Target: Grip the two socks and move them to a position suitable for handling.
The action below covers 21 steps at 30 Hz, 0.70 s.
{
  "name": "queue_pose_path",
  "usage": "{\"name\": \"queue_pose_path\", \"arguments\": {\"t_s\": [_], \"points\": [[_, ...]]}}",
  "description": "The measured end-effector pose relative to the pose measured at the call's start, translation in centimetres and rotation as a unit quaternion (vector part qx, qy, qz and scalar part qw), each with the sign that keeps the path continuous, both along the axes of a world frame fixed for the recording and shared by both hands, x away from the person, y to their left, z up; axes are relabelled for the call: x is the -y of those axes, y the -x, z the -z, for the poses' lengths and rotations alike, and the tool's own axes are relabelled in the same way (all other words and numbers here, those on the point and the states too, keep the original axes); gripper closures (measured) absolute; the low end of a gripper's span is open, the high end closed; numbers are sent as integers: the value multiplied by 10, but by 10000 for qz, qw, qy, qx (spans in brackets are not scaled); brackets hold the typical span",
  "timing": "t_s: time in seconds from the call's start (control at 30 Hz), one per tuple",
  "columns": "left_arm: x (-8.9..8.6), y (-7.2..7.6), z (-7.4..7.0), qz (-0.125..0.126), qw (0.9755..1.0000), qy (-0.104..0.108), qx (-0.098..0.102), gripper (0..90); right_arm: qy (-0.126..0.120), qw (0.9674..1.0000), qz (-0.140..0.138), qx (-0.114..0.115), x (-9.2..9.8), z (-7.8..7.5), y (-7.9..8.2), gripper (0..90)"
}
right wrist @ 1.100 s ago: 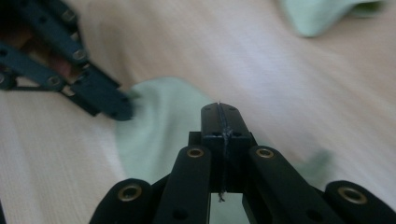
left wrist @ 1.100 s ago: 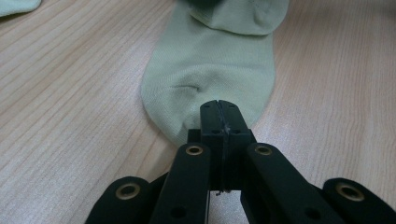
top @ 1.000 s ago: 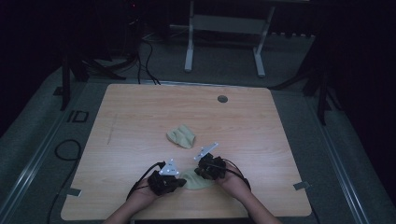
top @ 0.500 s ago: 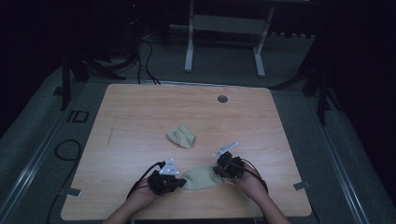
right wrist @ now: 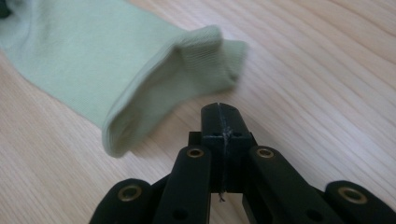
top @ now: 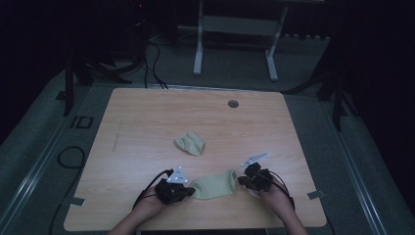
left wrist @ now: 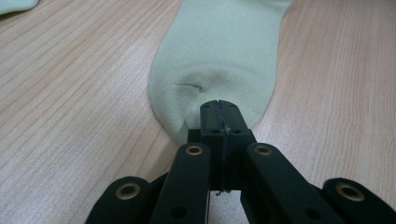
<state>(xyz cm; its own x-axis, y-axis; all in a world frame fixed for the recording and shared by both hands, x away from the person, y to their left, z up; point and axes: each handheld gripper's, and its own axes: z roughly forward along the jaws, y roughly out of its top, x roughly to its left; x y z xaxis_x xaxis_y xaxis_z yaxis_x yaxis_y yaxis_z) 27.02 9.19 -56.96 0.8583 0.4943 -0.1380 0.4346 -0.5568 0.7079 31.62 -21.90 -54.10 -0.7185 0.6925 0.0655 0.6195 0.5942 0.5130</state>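
A pale green sock (top: pixel 214 185) lies flat near the front edge of the wooden table (top: pixel 147 122), stretched between your two hands. Your left gripper (left wrist: pixel 218 106) has its jaws pressed together at the sock's toe end; whether any cloth is pinched between them is hard to tell. Your right gripper (right wrist: pixel 219 111) sits just beside the open cuff, jaws fully closed and holding nothing, with bare wood between it and the sock. A second sock (top: pixel 190 143) lies crumpled near the table's middle, well apart from both grippers
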Motion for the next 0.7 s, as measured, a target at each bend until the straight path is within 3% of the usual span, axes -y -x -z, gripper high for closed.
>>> {"name": "queue_pose_path", "arguments": {"t_s": [0.17, 0.3, 0.47, 0.7], "points": [[-1, -1, 0, 13, 10000, 0, -26, 900, -242, 9993, 161, 222, 12, -18, 0, 900], [-1, -1, 0, 20, 10000, 3, -27, 900, -433, 9983, 133, 380, 7, -32, -2, 900], [-2, -4, 0, -22, 10000, 1, -27, 900, -358, 9990, -96, 252, -8, -23, -3, 900], [-9, -12, -1, -117, 9999, 7, -96, 900, -227, 9996, -135, 54, -9, -7, -1, 900]]}}
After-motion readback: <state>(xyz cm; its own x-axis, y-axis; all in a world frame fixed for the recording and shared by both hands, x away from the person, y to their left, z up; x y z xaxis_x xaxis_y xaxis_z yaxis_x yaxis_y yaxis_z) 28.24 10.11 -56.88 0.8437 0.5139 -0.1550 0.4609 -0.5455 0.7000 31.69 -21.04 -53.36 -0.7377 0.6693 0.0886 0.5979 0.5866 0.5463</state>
